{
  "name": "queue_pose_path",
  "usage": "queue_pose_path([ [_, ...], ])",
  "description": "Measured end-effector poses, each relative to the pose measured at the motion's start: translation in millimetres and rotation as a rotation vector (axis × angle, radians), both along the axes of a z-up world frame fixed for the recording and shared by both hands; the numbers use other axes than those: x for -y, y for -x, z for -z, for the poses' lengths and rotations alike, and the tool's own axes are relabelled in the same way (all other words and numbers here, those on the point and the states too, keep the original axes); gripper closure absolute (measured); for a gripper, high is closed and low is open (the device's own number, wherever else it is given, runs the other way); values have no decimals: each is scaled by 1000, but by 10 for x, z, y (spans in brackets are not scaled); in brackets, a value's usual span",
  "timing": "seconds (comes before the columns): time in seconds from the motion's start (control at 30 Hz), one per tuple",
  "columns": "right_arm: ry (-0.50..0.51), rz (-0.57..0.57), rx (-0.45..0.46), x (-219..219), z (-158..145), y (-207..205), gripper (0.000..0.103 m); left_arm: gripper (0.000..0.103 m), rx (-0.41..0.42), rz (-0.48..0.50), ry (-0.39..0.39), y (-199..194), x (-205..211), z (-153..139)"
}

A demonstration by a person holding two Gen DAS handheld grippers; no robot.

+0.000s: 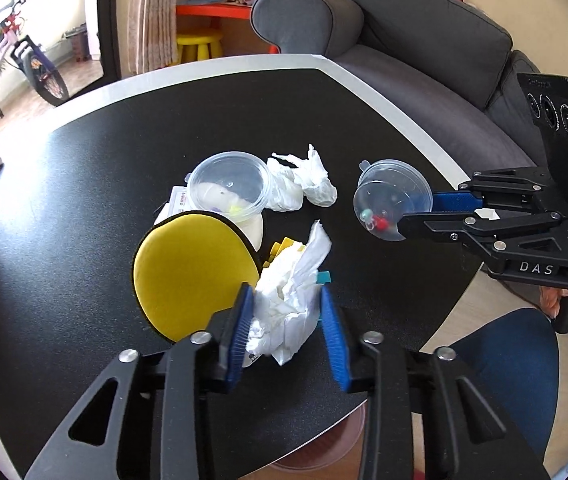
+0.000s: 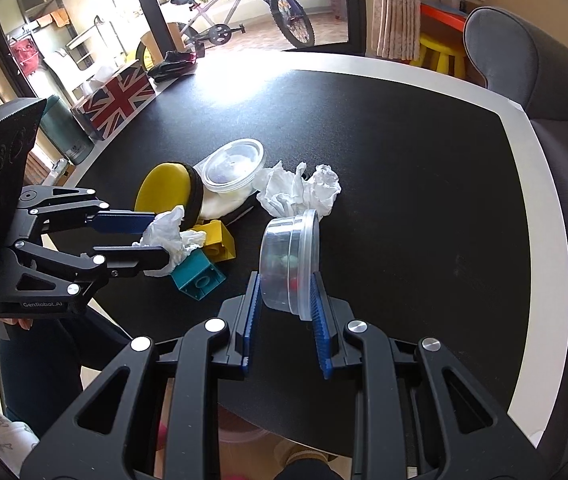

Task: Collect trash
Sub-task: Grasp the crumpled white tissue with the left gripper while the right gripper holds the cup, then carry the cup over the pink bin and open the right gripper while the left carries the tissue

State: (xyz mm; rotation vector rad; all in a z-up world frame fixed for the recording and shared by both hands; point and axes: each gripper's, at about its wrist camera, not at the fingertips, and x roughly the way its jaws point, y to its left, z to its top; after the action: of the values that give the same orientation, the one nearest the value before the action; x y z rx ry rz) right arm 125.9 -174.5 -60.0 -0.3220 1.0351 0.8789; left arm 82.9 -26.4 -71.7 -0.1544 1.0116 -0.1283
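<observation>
Black table [image 1: 83, 168], bead-filled tub [image 1: 392, 204]

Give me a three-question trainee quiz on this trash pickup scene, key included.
1. True or false: the left gripper is shut on a crumpled tissue.
2. What does the right gripper hold? A) yellow block B) clear lidded container C) tissue box
3. Fill in: another crumpled tissue lies on the black ____.

Key: 1 true; 2 B, the clear lidded container; 3 table.
</observation>
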Motion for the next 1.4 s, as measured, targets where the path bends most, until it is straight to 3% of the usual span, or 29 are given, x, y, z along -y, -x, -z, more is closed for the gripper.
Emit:
queue_pose_path([
  [0.07, -2, -1, 0, -5, -3, 4, 79, 84, -2, -2, 6, 6, -2, 3],
  [0.23, -9, -6, 1, -28, -19, 19, 79, 91, 6, 6, 16, 49, 4, -17],
  [0.6, -38, -9, 26, -50, -179, 191, 79, 92, 66, -2, -10, 255, -32, -303],
  [0.9, -72, -48, 52, 14, -422, 624, 79, 92, 108, 3, -25, 619, 4, -505],
  [1.17, -76, -98, 45, 64, -465, 1096, 79, 92, 123, -2, -21, 899, 63, -527],
  [1.4, -49, -139, -8, 117, -298, 1426, 79, 92, 107, -5, 9, 1141, 154, -418],
])
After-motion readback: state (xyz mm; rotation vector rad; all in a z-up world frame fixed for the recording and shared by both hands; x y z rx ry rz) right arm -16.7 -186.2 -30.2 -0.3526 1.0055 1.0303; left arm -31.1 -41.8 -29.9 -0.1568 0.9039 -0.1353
